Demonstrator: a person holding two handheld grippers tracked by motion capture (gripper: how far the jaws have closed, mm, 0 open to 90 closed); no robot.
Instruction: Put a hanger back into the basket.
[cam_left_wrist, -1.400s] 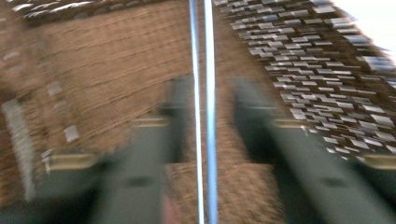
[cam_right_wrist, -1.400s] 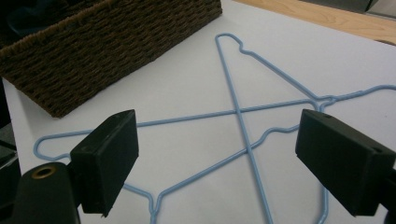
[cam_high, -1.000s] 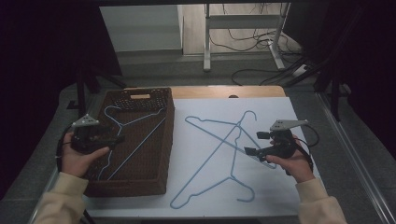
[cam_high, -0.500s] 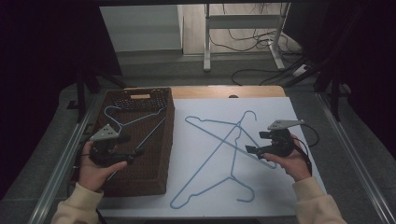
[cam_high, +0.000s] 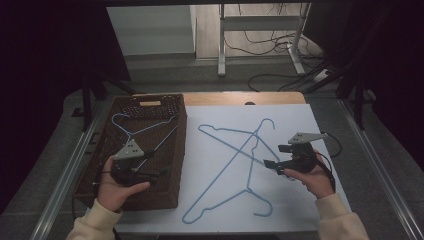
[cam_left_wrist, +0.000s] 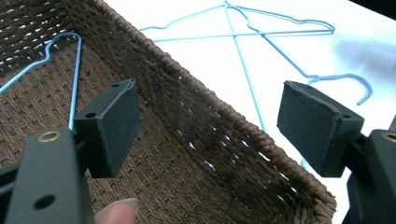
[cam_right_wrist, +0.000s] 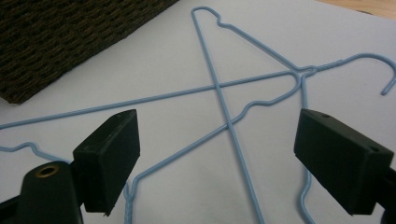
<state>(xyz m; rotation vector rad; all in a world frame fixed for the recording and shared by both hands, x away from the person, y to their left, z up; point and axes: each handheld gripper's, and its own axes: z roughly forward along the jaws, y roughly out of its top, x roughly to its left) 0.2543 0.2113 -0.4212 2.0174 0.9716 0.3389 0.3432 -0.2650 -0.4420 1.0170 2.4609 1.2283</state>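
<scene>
Under left claw (cam_high: 159, 173), basket (cam_high: 172, 150), hanger (cam_high: 145, 131) partly hidden, seemingly wire.

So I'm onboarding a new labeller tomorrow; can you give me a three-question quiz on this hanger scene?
1. How many blue wire hangers lie on the white sheet, and how many in the woven basket?
2. True or false: the right claw is clamped on a hanger.
3. Over what does the left claw hover? A) the white sheet B) the woven basket C) the floor

Key:
1. Two crossed hangers on the sheet; one basket hanger.
2. False: in the right gripper view its jaws stand apart above the hangers, with nothing between them.
3. B; its jaws are open and empty.
</scene>
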